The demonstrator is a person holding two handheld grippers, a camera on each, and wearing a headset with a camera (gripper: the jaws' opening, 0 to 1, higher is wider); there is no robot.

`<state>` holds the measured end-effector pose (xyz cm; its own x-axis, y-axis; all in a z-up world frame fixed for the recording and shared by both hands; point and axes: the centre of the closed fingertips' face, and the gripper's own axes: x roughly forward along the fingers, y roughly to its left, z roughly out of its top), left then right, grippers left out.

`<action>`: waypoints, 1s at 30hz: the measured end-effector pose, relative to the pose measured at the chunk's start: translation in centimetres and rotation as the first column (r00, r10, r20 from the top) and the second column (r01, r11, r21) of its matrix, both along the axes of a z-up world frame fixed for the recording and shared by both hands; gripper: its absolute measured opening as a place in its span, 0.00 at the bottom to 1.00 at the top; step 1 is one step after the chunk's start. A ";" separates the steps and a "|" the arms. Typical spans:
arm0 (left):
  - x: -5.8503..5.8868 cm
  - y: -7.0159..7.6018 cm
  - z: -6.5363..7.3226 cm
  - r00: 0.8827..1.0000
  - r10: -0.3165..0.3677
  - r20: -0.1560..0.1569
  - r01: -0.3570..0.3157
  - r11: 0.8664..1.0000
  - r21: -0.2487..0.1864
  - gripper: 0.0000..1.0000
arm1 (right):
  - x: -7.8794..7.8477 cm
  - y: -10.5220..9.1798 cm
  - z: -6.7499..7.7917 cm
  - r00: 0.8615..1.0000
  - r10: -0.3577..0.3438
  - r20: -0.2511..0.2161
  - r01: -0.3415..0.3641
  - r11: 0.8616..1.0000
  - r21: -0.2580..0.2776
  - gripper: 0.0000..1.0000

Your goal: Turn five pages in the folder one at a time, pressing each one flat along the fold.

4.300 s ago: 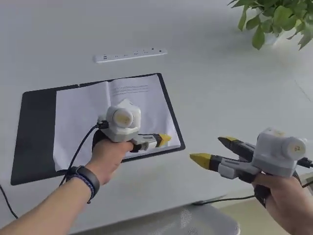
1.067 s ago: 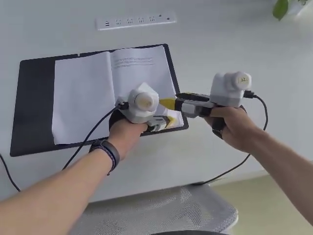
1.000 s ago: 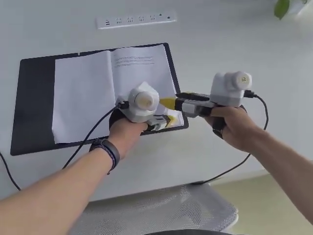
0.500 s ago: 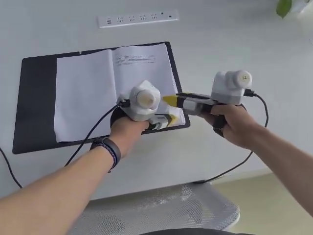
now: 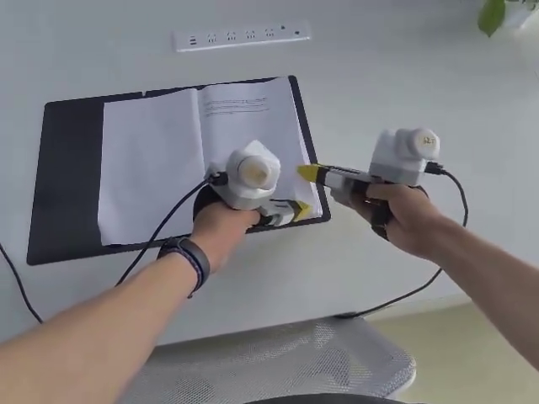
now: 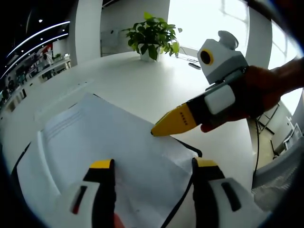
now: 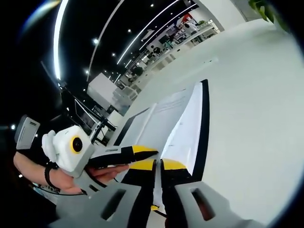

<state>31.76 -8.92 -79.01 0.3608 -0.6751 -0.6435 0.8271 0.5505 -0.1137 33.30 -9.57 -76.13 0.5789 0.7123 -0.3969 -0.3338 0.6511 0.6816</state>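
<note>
A black folder (image 5: pixel 67 185) lies open on the white table, and white pages (image 5: pixel 244 126) cover its middle and right. My left gripper (image 5: pixel 292 210) rests low on the right-hand page near its bottom right corner, jaws open (image 6: pixel 153 164) and spread over the paper. My right gripper (image 5: pixel 307 172) reaches in from the right to that page's outer edge. Its yellow-tipped jaws (image 7: pixel 158 165) are shut, and the sheet's edge runs in between them. It appears in the left gripper view (image 6: pixel 171 122) as one closed yellow wedge at the paper's edge.
A white power strip (image 5: pixel 242 36) lies beyond the folder. A potted plant (image 6: pixel 151 35) stands at the far right of the table. Cables trail from both grippers. A mesh chair (image 5: pixel 286 362) sits below the table's near edge.
The right gripper came in from the right of the folder, where it was open, and shut at the page's outer edge, then drew slightly right. The left gripper stayed on the page.
</note>
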 end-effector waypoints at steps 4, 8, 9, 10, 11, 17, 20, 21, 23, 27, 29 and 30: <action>0.0 0.2 0.3 1.000 0.000 0.002 0.000 1.000 -0.004 0.67 | 0.0 -0.2 -0.1 1.000 -0.018 -0.014 0.018 1.000 0.009 0.01; 0.1 0.2 0.6 1.000 -0.003 0.009 0.003 1.000 -0.013 0.68 | -0.1 -0.2 -0.1 0.999 -0.030 -0.022 0.030 0.999 0.021 0.01; 0.2 0.3 0.6 1.000 -0.003 0.011 0.003 1.000 -0.014 0.68 | -0.1 -0.2 0.0 0.999 -0.033 -0.024 0.033 0.999 0.023 0.00; 0.3 0.4 0.7 1.000 -0.001 0.012 0.002 1.000 -0.015 0.69 | -0.1 -0.2 0.1 0.999 -0.041 -0.030 0.042 0.999 0.032 0.00; 0.4 0.5 0.7 1.000 0.000 0.013 0.000 1.000 -0.016 0.69 | 0.0 -0.2 0.2 0.998 -0.048 -0.034 0.049 0.998 0.039 0.00; 0.9 1.4 1.3 1.000 0.013 0.028 -0.013 1.000 -0.021 0.69 | 0.1 -0.2 0.7 0.996 -0.080 -0.041 0.083 0.994 0.077 0.00; 1.3 2.2 1.9 0.999 0.026 0.036 -0.025 0.999 -0.025 0.70 | 0.2 0.2 1.3 0.996 -0.079 -0.034 0.081 0.994 0.080 0.00; 1.5 2.6 2.1 0.999 0.033 0.038 -0.032 0.999 -0.028 0.70 | 0.3 0.4 1.5 0.996 -0.082 -0.031 0.084 0.993 0.082 0.00; 1.7 3.1 2.4 0.998 0.042 0.044 -0.041 0.999 -0.031 0.70 | 0.6 0.6 2.0 0.995 -0.093 -0.030 0.095 0.990 0.100 0.00; 2.2 4.5 3.2 0.996 0.075 0.052 -0.072 0.996 -0.049 0.71 | 0.9 1.3 2.7 0.995 -0.099 -0.035 0.102 0.987 0.120 0.00; 2.3 5.1 3.4 0.995 0.085 0.055 -0.082 0.995 -0.052 0.71 | 0.9 1.8 3.1 0.996 -0.091 -0.027 0.093 0.988 0.124 0.00; 2.4 5.5 3.6 0.994 0.091 0.056 -0.088 0.995 -0.055 0.71 | 0.9 2.1 3.3 0.996 -0.087 -0.024 0.090 0.988 0.124 0.00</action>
<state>34.12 -3.43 -75.43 0.4575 -0.6703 -0.5843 0.7807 0.6173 -0.0970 34.20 -7.52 -72.84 0.6351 0.7032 -0.3197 -0.2649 0.5871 0.7650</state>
